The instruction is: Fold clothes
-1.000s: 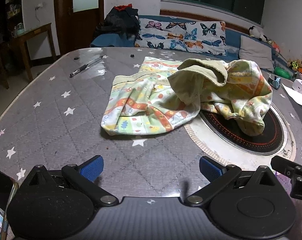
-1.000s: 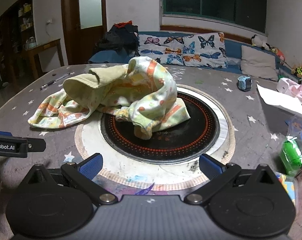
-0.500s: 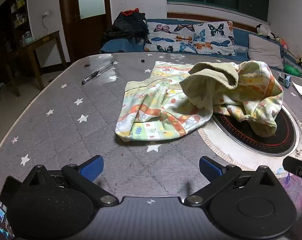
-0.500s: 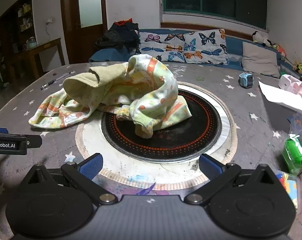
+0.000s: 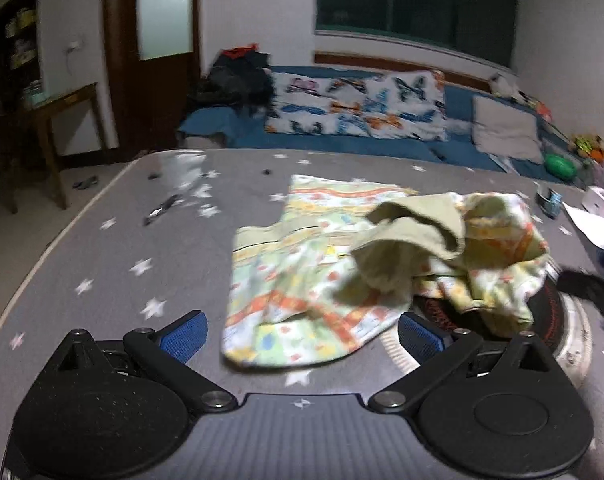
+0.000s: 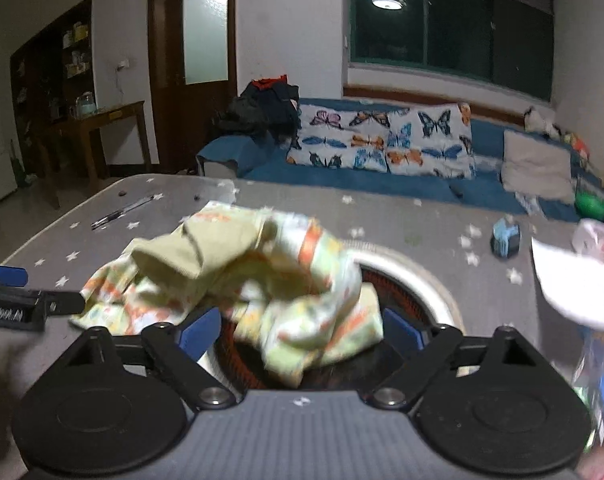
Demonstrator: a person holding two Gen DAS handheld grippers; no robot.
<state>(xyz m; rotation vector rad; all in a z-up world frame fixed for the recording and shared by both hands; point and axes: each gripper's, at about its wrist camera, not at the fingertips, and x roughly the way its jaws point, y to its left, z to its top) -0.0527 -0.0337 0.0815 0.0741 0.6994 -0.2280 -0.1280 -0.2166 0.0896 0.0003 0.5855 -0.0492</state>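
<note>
Your left tongs (image 5: 302, 330) and right tongs (image 6: 299, 326) are both spread, pinching nothing, with the crumpled patterned garment (image 5: 354, 276) heaped on the bench (image 5: 113, 248), partly over the round burner (image 6: 414, 300).

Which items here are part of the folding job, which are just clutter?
Job: crumpled patterned garment, left gripper, right gripper, both with jaws open.
Clutter: pen, blue tape roll, white paper, round black burner.
</note>
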